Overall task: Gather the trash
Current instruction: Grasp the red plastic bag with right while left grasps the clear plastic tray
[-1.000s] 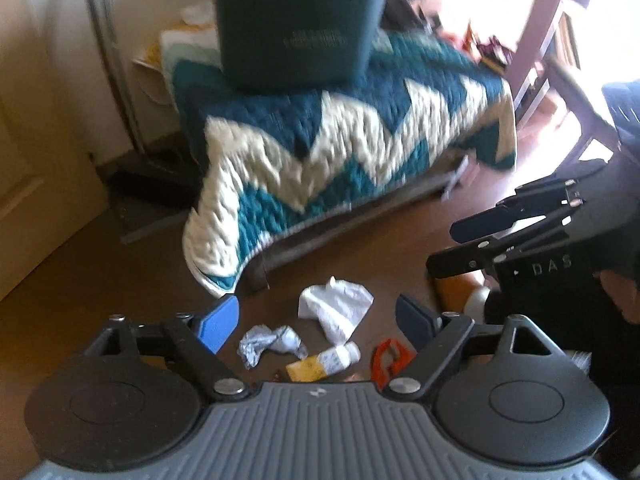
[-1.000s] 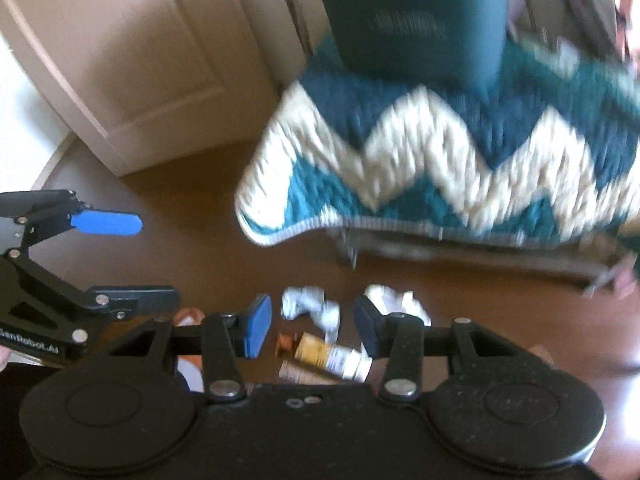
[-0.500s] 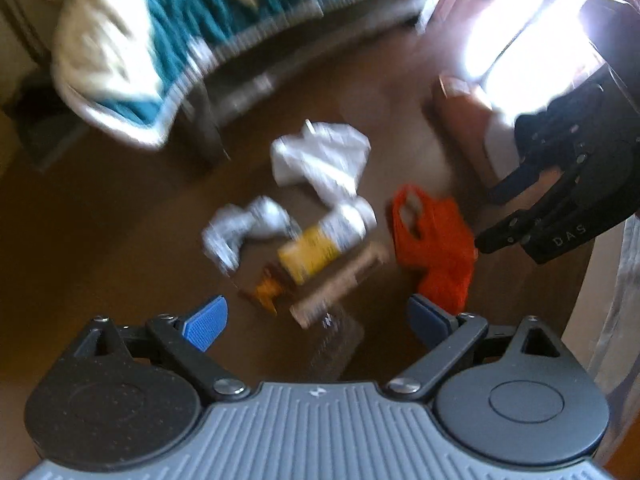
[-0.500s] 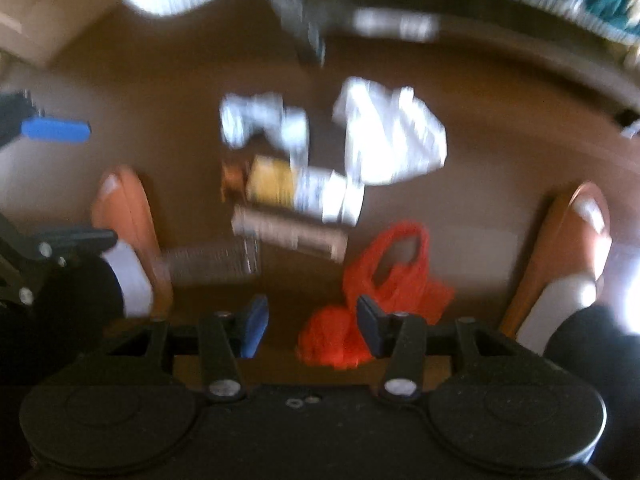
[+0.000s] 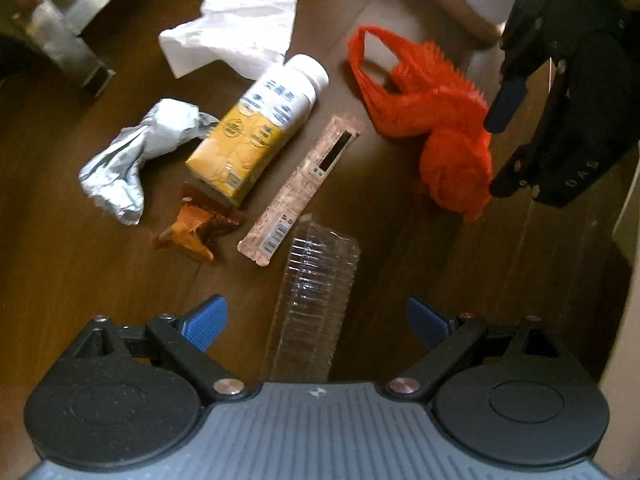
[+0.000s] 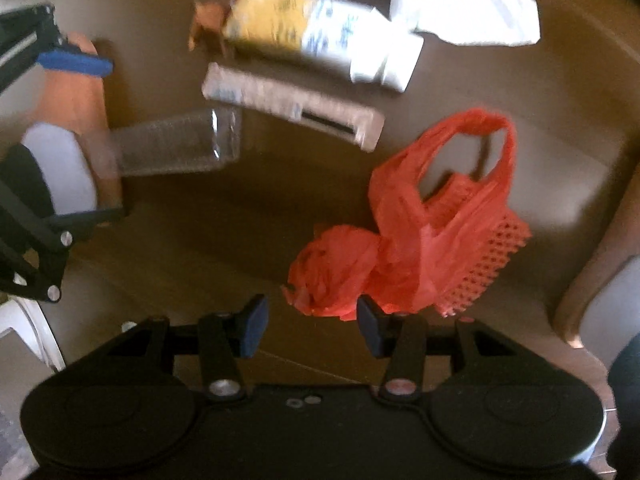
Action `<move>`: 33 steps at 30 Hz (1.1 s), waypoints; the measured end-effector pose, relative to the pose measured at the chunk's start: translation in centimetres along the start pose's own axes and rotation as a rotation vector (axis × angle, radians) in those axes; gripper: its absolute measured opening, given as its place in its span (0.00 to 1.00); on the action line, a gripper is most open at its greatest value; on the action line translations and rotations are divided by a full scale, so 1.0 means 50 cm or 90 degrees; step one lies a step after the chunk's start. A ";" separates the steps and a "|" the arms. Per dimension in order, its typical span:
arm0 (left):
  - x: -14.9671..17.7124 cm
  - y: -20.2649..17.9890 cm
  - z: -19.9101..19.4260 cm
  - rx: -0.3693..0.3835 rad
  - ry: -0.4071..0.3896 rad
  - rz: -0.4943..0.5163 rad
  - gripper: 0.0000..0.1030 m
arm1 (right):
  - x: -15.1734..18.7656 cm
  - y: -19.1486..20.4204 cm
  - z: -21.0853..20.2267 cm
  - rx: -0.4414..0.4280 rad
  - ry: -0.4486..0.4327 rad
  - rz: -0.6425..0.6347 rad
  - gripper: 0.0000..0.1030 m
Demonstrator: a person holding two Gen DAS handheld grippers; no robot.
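Black grippers (image 5: pixel 316 320), blue-padded jaws, silver screws.

The left gripper (image 5: pixel 316 320) pointed steeply down, its two blue-padded fingers (image 5: pixel 204 322) spread wide apart with nothing between them; seen from the right wrist camera, the same gripper (image 6: pixel 52 132) entered at the left edge, one blue pad uppermost and the black linkage below it; the right gripper (image 6: pixel 310 320) also faced down, its jaws parted and empty; from the left wrist camera it (image 5: pixel 516 136) hung at the right edge, angled down and inward, one blue pad showing against its black frame; the two grippers stood near each other, not touching.
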State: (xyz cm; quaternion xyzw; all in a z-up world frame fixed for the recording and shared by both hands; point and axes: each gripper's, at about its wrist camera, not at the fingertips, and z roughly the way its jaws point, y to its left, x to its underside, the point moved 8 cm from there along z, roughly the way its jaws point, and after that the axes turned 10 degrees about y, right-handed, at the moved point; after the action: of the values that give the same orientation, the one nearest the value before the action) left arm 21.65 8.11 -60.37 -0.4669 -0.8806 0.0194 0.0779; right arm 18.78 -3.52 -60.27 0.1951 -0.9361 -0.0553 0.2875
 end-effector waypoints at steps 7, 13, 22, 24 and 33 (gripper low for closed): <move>-0.007 -0.018 0.073 0.004 0.032 0.023 0.94 | -0.019 0.014 0.061 0.000 0.036 -0.006 0.49; -0.009 -0.008 0.112 -0.001 0.046 0.006 0.93 | -0.026 0.003 0.086 0.013 0.052 0.016 0.49; -0.003 0.018 0.146 0.015 0.065 -0.027 0.43 | -0.035 -0.031 0.096 0.030 0.061 0.017 0.44; -0.001 0.019 0.144 0.012 0.064 -0.024 0.43 | -0.035 -0.025 0.094 0.039 0.063 0.004 0.41; 0.004 -0.002 0.088 0.028 0.063 -0.011 0.12 | 0.004 -0.015 0.038 0.030 0.057 -0.003 0.31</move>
State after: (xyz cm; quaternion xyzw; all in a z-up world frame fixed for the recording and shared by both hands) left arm 20.77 8.41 -64.66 -0.4579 -0.8791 0.0152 0.1318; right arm 17.81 -4.30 -61.89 0.2064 -0.9227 -0.0252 0.3246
